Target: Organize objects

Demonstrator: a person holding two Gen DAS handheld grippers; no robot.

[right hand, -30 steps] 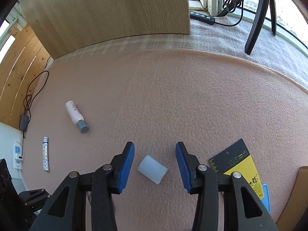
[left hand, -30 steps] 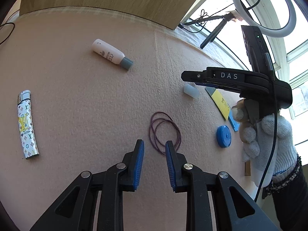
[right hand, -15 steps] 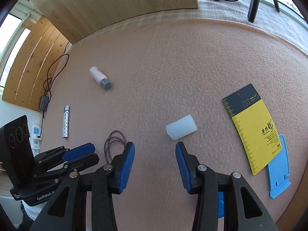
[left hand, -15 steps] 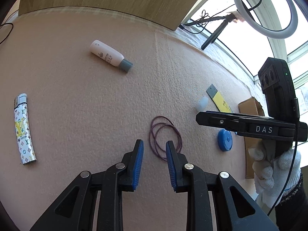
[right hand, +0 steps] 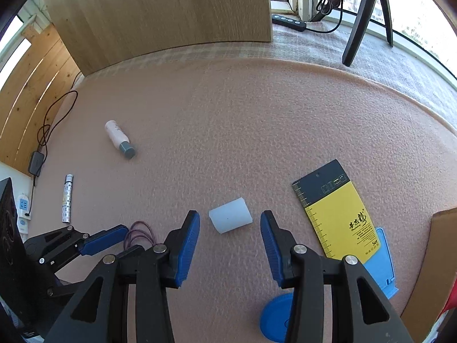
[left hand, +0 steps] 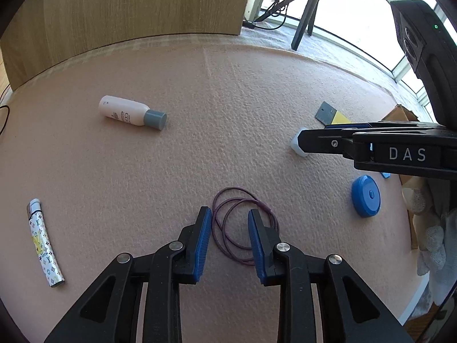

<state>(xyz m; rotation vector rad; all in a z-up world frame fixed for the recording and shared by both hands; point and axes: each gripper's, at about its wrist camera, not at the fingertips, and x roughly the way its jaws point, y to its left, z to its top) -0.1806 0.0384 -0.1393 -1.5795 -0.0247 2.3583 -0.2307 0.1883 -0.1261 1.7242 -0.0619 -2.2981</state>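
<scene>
The worktop (right hand: 257,120) is a big pink mat w/ a wood board (right hand: 160,8) standing at the back. A tripod (right hand: 362,14) stands by the window.

The right tool (right hand: 230,243) has its blue pads spread wide, holding nothing. A white tube (right hand: 230,218) lies on its side just in front, between the two pads, not touching them. In the left view the right tool (left hand: 314,144) hides part of the tube (left hand: 295,147).

The left tool (left hand: 230,240) is part way apart & holds nothing. Purple bands (left hand: 242,223) lie flat on the mat, right between its pads and a bit past them. Seen from the right view, the left tool (right hand: 114,235) sits low by the bands (right hand: 140,233).

A yellow card (right hand: 334,214) lies to the right of the tube, partly over a blue stand (right hand: 382,260). A cardboard box (right hand: 440,257) is at the right edge.

A bottle (left hand: 132,113) w/ a grey cap lies on its side far back left, well apart from the rest. A lighter (left hand: 44,244) lies at the left edge. A blue round tape (left hand: 366,195) rests on the right, near the bands.
</scene>
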